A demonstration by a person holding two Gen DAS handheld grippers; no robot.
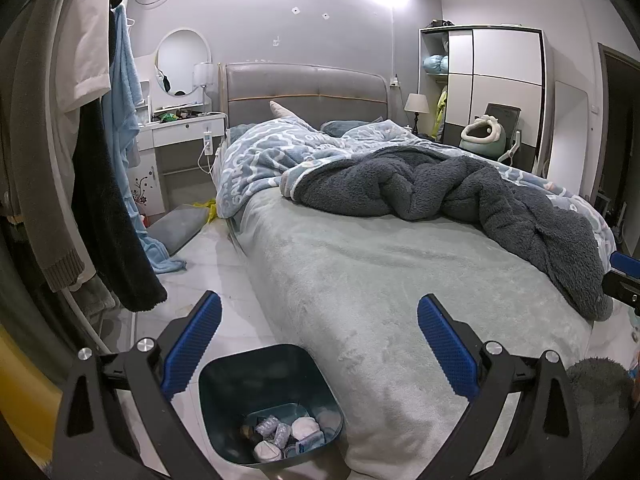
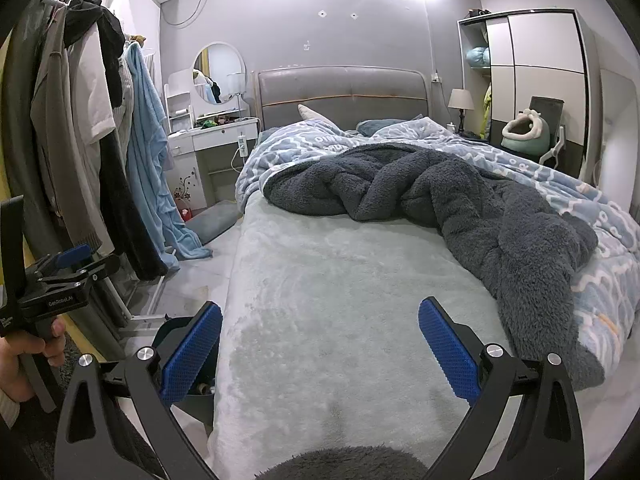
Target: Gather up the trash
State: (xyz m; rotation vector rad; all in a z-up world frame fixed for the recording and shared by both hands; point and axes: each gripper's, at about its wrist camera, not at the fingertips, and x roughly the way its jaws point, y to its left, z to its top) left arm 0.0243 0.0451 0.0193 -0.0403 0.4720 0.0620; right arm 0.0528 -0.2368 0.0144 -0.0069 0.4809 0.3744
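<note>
Left wrist view: left gripper point(image 1: 319, 342) spread wide, empty, above dark teal plastic bin point(image 1: 256, 380) holding crumpled wrappers point(image 1: 286, 434), on floor beside grey-green bed point(image 1: 380, 280) | right gripper point(image 2: 320, 344) spread wide, empty, over bed | rumpled charcoal fleece blanket point(image 2: 460, 204) farther right

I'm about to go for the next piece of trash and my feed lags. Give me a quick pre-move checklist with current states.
1. Left gripper open and empty: ok.
2. Right gripper open and empty: ok.
3. Bin upright on the floor beside the bed, within the left gripper's view: ok.
4. Room left in the bin, wrappers only cover the bottom: ok.
5. Next trash item located: not ok, none visible on the bed.
6. Trash hidden under the dark blanket: cannot tell.
</note>
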